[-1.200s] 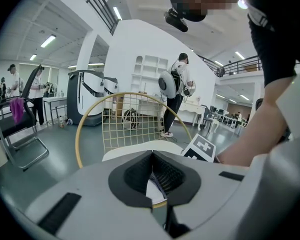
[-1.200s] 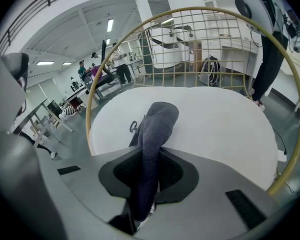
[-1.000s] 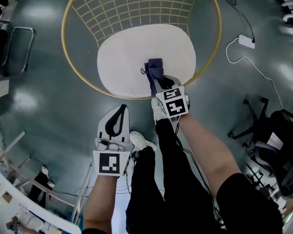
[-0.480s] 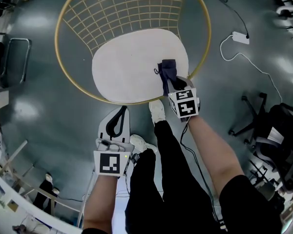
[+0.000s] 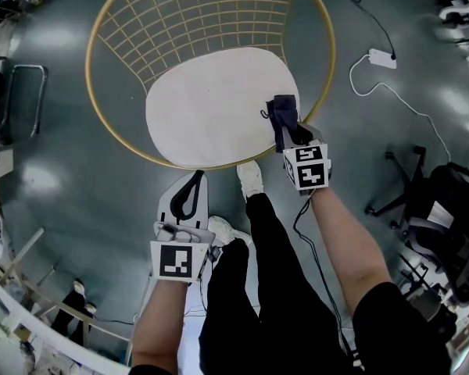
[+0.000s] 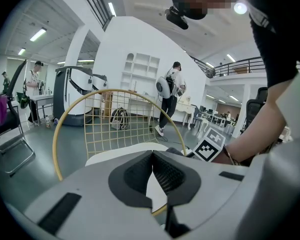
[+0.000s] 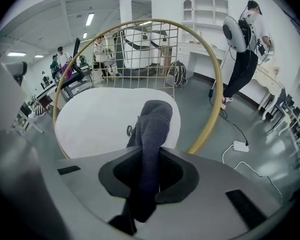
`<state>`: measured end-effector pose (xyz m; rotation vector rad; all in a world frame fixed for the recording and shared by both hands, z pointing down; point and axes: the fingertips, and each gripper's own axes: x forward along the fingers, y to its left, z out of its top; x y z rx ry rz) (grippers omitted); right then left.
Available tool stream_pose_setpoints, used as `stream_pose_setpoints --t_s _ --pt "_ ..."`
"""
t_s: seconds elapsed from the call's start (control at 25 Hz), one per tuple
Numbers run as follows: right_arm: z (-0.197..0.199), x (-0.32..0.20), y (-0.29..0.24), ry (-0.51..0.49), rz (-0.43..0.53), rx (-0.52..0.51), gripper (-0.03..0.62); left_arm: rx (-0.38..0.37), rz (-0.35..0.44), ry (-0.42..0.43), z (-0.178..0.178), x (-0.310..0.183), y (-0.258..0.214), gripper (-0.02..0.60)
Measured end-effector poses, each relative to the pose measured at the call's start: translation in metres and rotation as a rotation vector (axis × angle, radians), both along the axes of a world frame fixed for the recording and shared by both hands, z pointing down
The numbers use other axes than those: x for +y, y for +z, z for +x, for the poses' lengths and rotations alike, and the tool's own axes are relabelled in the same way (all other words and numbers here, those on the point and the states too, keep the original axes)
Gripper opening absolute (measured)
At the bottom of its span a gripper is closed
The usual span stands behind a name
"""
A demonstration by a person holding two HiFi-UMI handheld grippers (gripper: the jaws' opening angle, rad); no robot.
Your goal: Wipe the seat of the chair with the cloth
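Dark terry cloth [image 7: 150,129], judged soft, light and limp, we grip bunched in the clamped right gripper [image 7: 146,170] at the right edge of the seat [image 5: 207,104]; left gripper [image 6: 152,156] closed, empty, short of that seat.

Textile cloth [image 7: 151,126], dark blue, nap seen as fuzzy and matt; seat [image 5: 211,104]: off-white, smooth, matt; chair frame [image 7: 219,91]: gold-toned metal wire, satin sheen; floor [image 5: 78,178]: grey-green, glossy, light reflected; left gripper [image 6: 152,153] shell: matt grey plastic, fingers [image 6: 174,176] ribbed black.
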<state>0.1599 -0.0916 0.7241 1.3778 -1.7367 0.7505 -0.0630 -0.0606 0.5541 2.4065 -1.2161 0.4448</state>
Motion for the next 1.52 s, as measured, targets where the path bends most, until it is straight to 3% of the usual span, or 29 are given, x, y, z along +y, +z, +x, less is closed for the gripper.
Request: stream_pose_setpoints --t_s 0.32,0.76,1.08,1.52 --pt "0.022 0.001 -0.003 0.070 -0.002 0.032 0.069 0.010 -0.002 -0.005 -0.001 0.000 -0.002 0.014" --pt "0.010 0.002 -0.021 0.076 0.032 -0.007 0.069 0.009 0.012 -0.030 -0.003 0.011 -0.015 0.012" --pt "-0.037 -0.013 -0.048 0.019 0.075 -0.075 0.069 -0.001 0.033 -0.080 -0.022 0.014 -0.033 0.012" --pt "-0.145 -0.042 -0.060 -0.158 0.103 -0.214 0.069 -0.028 0.031 -0.196 -0.059 0.026 -0.044 0.014"
